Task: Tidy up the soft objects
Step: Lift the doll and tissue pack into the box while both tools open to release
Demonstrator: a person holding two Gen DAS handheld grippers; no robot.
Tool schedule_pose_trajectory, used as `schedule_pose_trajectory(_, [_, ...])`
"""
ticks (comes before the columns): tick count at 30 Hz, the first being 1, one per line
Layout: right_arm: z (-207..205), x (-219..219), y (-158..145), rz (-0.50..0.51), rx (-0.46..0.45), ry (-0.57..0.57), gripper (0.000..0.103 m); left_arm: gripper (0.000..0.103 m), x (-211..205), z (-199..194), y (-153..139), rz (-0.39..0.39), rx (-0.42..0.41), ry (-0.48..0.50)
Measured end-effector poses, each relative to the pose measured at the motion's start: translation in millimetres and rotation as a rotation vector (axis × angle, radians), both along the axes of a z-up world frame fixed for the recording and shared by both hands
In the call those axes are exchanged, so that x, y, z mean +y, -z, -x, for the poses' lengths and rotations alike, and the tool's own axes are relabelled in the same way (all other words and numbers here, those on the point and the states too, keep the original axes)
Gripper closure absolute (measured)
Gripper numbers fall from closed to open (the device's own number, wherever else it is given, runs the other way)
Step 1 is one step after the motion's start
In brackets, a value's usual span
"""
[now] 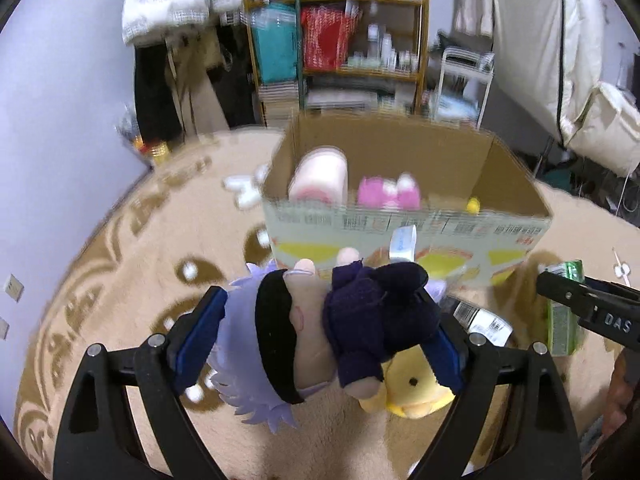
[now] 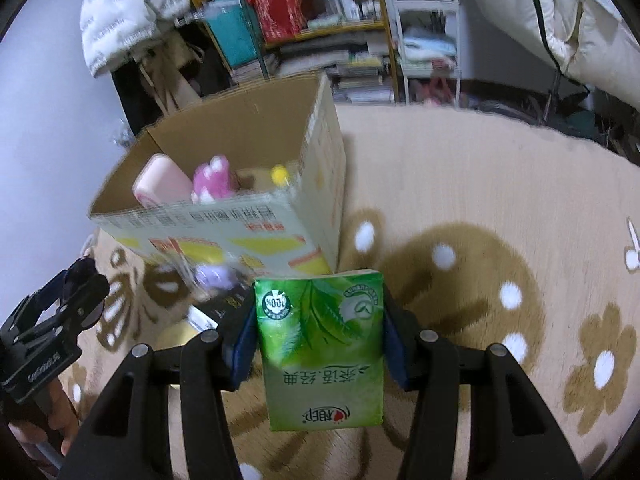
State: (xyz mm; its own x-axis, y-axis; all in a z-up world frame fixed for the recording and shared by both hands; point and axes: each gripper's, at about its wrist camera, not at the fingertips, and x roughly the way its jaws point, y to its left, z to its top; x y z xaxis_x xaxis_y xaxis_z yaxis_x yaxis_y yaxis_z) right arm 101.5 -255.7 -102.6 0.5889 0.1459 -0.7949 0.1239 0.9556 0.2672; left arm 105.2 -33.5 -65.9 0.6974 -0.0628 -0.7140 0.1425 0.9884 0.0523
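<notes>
Left wrist: claw (image 1: 320, 344) clamped on doll (image 1: 320, 332), box (image 1: 404, 236) at 12 o'clock, so lift clear of near rim before release; right claw (image 2: 318, 340) gripping green pack (image 2: 320, 344).

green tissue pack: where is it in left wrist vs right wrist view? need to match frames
Left wrist: green tissue pack at the far right edge, partly behind the right gripper's black finger, just right of the cardboard box.
Right wrist: green tissue pack at bottom centre, clamped between the right gripper pads.
Shared landmark: the cardboard box with the pink plush inside.
</notes>
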Motion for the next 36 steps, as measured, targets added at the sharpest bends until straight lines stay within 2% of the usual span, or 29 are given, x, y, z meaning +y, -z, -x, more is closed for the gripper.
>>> schedule_pose_trajectory(3, [6.7,-5.3,-19.4,-0.008,-0.091,-0.001,0.047,0.014,1.8,7.9,-20.8,-0.001,-0.118,0.009])
schedule_pose_trajectory(7, [10.9,-19.1,-37.4,-0.011,-0.185,-0.002,0.047,0.014,5.4,8.4,-40.0,0.006,-0.213,0.02])
schedule_pose_trajectory(15, [0.6,-20.6,-64.2,-0.029,-0.302,-0.012,0.047,0.014,-3.4,-8.7,-65.6,0.007,-0.305,0.04])
schedule_pose_trajectory(20, [-5.5,-20.5,-70.6,-0.033,-0.351,-0.025,0.047,0.014,-11.1,-27.0,-68.3,-0.015,-0.323,0.041])
schedule_pose_trajectory(32, [-26.2,-18.4,-69.2,-0.002,-0.4,-0.057,0.047,0.014,-9.9,-65.9,-51.2,0.024,-0.245,0.045])
schedule_pose_trajectory(36, [-31.4,-20.4,-64.8,-0.025,-0.417,-0.055,0.047,0.013,-7.4,-69.1,-44.2,0.011,-0.26,-0.006])
